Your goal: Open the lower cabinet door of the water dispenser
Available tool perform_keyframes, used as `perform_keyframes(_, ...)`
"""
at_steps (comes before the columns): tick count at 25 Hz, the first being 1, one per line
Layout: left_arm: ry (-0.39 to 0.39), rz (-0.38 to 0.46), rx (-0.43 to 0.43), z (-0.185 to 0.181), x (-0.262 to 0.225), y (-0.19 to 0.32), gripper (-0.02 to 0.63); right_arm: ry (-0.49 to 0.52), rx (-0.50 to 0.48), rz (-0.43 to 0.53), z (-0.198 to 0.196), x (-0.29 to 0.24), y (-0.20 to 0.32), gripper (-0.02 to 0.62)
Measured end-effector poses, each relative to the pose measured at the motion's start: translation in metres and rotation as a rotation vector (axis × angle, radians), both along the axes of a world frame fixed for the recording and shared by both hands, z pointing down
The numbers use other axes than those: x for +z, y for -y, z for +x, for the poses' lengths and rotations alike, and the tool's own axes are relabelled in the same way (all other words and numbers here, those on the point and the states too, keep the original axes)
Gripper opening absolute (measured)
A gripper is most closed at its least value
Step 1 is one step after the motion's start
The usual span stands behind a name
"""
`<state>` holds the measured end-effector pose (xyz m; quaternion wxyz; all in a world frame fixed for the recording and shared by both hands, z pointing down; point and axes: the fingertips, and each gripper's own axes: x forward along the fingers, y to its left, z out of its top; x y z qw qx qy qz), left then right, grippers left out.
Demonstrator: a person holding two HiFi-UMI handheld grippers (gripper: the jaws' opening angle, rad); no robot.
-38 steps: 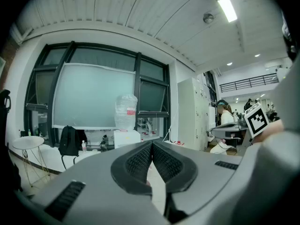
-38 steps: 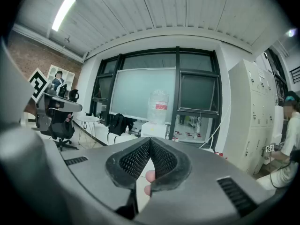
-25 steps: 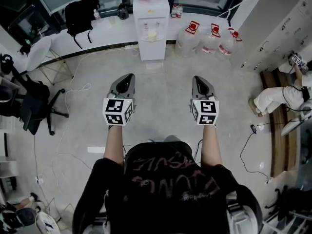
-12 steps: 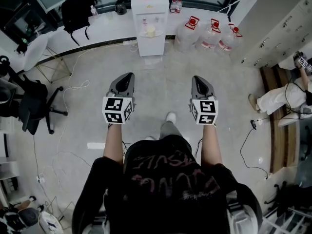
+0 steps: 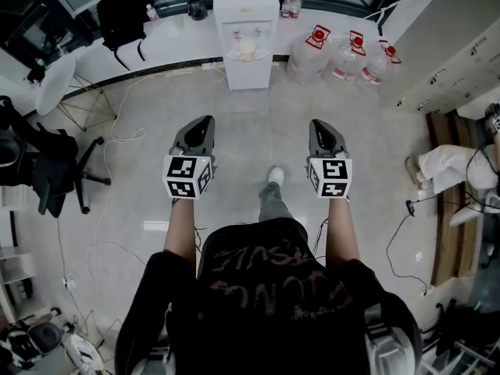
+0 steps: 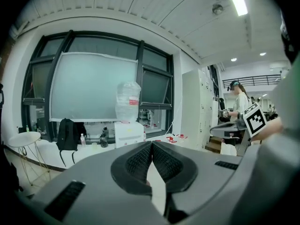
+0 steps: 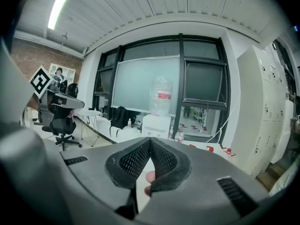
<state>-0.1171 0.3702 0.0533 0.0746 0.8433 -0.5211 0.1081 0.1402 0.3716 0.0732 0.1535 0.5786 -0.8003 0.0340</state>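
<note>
The white water dispenser (image 5: 246,30) stands against the far wall ledge with a bottle on top; its lower cabinet door (image 5: 250,73) looks closed. It also shows small and far off in the left gripper view, dispenser (image 6: 129,132), and in the right gripper view, dispenser (image 7: 157,125). My left gripper (image 5: 201,125) and right gripper (image 5: 324,127) are held side by side at chest height, pointing at the dispenser from well short of it. Both are shut with nothing between the pads, as the left gripper (image 6: 152,143) and right gripper (image 7: 150,139) views confirm.
Three water jugs (image 5: 336,57) sit on the floor right of the dispenser. A black backpack (image 5: 125,18) rests on the ledge to the left. An office chair (image 5: 47,170) and a white stool (image 5: 55,80) stand at left. White lockers (image 5: 461,61) and a seated person (image 5: 453,166) are at right. Cables trail over the floor.
I have walked towards the dispenser: a foot has stepped forward between the grippers and the floor has slid by. Both grippers keep their pose and stay shut.
</note>
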Motion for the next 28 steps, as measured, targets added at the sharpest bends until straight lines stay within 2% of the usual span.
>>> perform_keyframes(8, 0.032, -0.048, -0.028, 0.006, 0.020, 0.086, 0.011, 0.023, -0.030, -0.031, 0.012, 0.020, 0.094, 0.014)
perform_keyframes(19, 0.038, -0.096, -0.105, 0.036, 0.027, 0.220, 0.011, 0.045, -0.060, -0.068, 0.063, 0.033, 0.232, 0.015)
perform_keyframes(28, 0.044, -0.105, -0.164, 0.039, 0.024, 0.266, 0.011, 0.043, -0.107, -0.087, 0.079, 0.039, 0.287, 0.015)
